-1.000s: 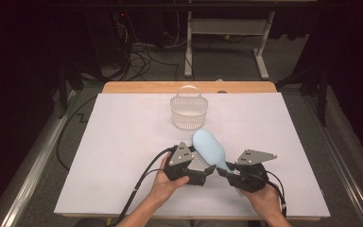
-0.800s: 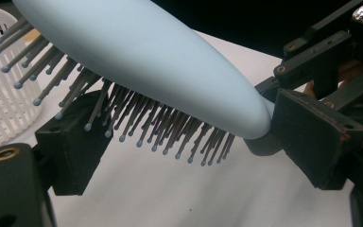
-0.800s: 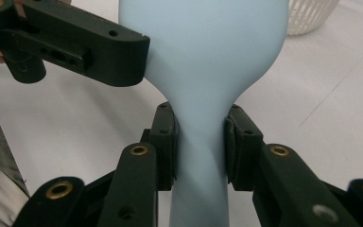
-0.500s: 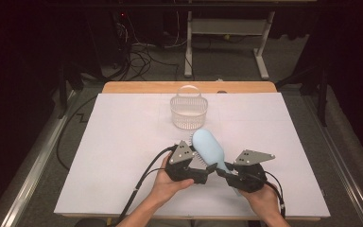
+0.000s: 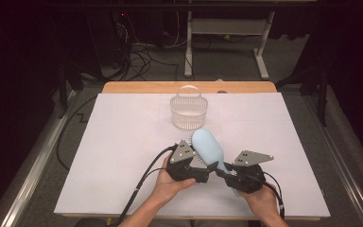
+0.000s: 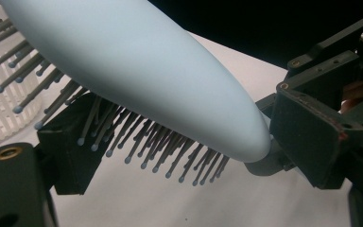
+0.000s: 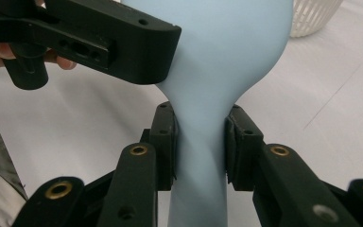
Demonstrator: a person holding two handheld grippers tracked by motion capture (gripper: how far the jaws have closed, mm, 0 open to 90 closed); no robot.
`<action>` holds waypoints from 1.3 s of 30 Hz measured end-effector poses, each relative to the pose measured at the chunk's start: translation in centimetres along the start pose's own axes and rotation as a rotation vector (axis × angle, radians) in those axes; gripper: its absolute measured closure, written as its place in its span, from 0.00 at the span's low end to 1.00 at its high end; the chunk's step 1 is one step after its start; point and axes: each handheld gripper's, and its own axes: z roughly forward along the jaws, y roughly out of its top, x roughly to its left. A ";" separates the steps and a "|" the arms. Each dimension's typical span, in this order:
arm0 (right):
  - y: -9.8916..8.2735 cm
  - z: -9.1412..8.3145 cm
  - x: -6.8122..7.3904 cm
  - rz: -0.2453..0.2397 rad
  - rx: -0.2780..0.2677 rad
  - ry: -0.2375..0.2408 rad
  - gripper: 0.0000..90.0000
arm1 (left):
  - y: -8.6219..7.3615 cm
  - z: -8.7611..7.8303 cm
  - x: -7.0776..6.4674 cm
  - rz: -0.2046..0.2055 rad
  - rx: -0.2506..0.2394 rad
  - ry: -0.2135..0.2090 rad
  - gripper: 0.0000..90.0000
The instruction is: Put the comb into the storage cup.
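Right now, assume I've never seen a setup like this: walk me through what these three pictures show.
A person sits at a table covered with a white sheet, holding a hand-operated two-jaw gripper in each hand. The high view looks down from above; the other two come from cameras riding on each gripper. The right gripper is clamped on the neck of a light blue hairbrush. The left gripper has its jaws spread around the brush head, one jaw among the bristles; whether it presses I cannot tell. A white plastic basket stands farther back.

The white worktop (image 5: pixel 123 156) is evenly lit under a dark surround; near parts blur in both gripper views.
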 end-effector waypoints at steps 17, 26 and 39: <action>0.1 0.1 0.8 -0.026 -0.010 -0.010 0.77 | 0.2 0.0 0.2 -0.014 0.002 -0.013 0.19; 0.2 0.2 1.0 -0.035 -0.018 -0.009 0.77 | 0.2 0.1 0.3 -0.020 0.006 -0.015 0.18; 0.7 0.8 0.8 -0.042 -0.015 -0.015 0.78 | 0.4 0.1 0.7 -0.025 -0.013 -0.008 0.25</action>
